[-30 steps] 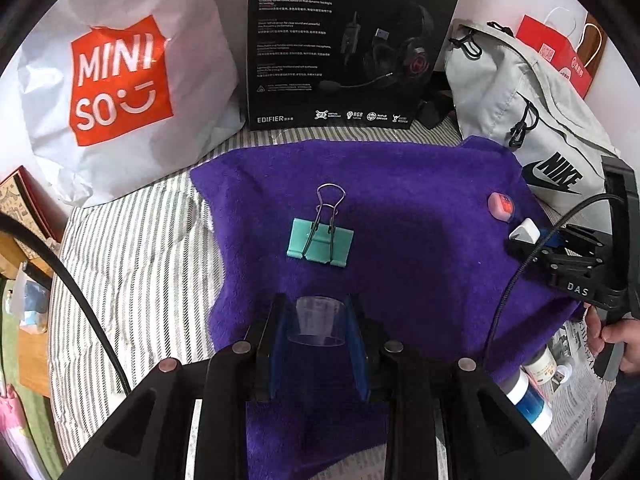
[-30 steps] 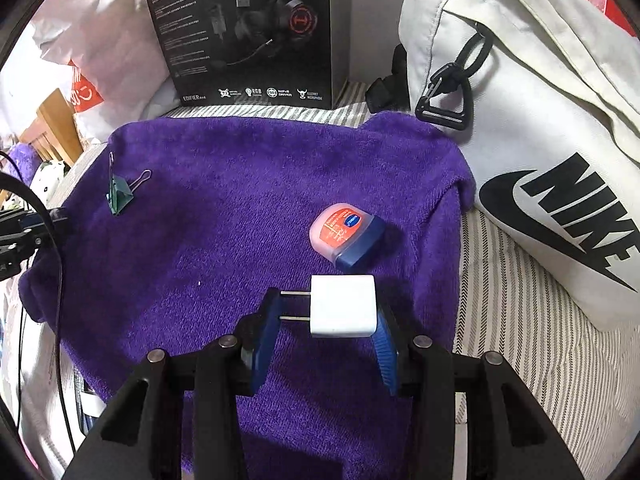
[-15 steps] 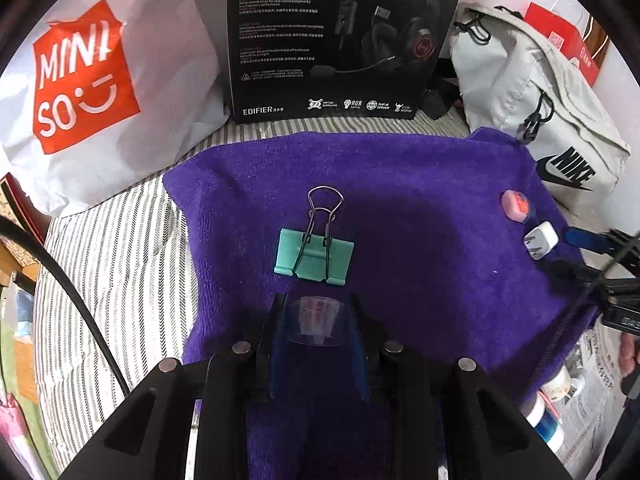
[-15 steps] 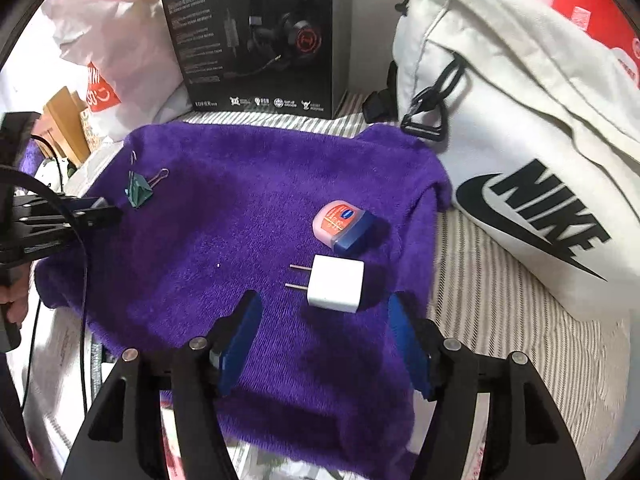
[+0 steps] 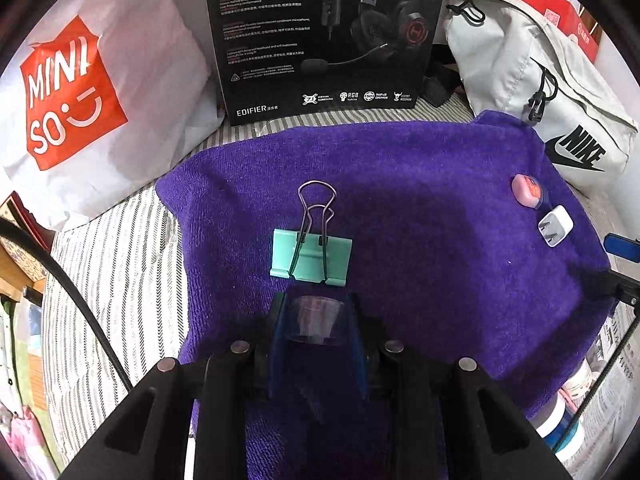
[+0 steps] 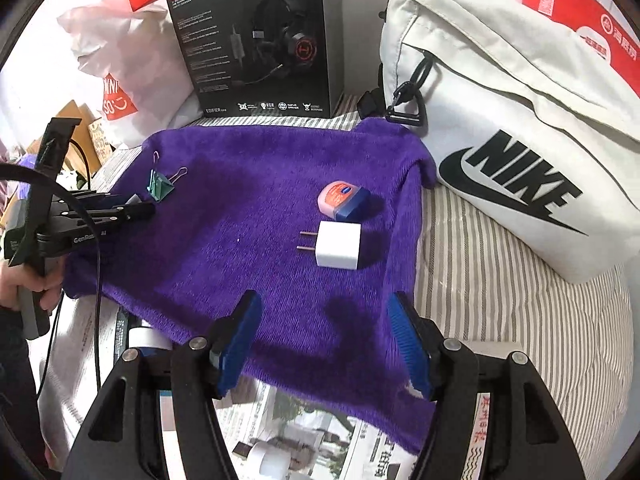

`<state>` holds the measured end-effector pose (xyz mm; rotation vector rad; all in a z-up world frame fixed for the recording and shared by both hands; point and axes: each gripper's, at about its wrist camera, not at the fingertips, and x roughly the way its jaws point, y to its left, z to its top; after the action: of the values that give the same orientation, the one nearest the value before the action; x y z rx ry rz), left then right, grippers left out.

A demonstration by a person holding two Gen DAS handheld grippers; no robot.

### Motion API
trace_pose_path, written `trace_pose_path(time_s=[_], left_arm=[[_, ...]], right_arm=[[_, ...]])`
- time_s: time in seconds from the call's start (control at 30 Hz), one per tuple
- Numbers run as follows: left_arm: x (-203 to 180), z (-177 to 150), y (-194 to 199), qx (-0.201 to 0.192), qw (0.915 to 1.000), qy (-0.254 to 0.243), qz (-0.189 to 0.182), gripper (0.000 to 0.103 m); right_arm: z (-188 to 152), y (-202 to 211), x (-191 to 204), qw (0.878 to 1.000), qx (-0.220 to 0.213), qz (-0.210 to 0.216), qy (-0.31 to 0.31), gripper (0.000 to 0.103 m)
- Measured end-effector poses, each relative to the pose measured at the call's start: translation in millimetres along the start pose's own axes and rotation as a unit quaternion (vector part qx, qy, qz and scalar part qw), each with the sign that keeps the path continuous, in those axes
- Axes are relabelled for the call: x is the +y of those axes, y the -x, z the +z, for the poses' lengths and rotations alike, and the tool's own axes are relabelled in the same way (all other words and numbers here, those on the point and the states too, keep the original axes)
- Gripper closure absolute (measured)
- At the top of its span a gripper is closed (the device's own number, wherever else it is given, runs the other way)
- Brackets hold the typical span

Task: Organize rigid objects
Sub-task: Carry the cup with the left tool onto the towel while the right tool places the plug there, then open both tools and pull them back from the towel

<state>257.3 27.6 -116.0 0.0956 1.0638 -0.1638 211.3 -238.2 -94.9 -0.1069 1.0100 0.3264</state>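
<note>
Left wrist view showed my left gripper [image 5: 316,320] clenched on a small clear cup [image 5: 316,318], just short of the green binder clip [image 5: 312,258] on the purple towel [image 5: 420,200]. My right gripper [image 6: 324,344] stood released and empty, the white charger [image 6: 338,245] and pink jar [image 6: 342,199] lying ahead. I judged the slick cup might slip, or bump the clip as it was set down.

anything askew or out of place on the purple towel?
Nothing spilled or damaged. Only oddity: the small pink-lidded jar lies tipped on its side beside the white charger plug. The green binder clip lies flat.
</note>
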Motion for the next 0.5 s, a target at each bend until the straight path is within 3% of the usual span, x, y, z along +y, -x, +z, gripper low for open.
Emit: trace_pose_path(time_s=[0.3, 0.5], left_arm=[[-8, -10, 4, 0.005, 1.0000, -0.007, -0.004, 0.048], [-11, -19, 10, 0.009, 0.9999, 0.004, -0.007, 0.046]], right_arm=[[-12, 24, 3, 1.000, -0.015, -0.013, -0.006, 0.038], [-22, 46, 10, 0.999, -0.037, -0.020, -0.012, 0.038]])
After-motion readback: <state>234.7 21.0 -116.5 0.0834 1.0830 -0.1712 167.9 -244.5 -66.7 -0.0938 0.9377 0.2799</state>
